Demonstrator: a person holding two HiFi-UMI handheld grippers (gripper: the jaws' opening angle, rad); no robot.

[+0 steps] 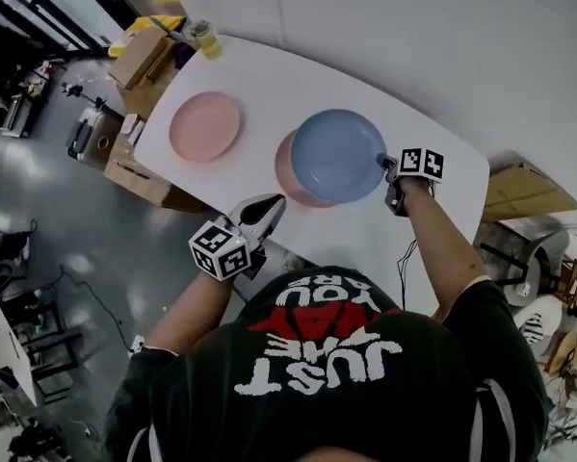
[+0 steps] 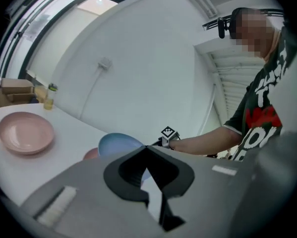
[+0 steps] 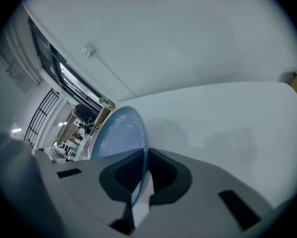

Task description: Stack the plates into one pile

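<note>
A bottle stands on the white table near cardboard boxes.

- A white counter with rounded corners.
- One pink plate lies flat toward the counter's left end, well clear of its edges.
- A second pink plate lies near the middle, closer to the near edge; only its left rim shows.
- A small bottle stands at the far left corner.
</note>
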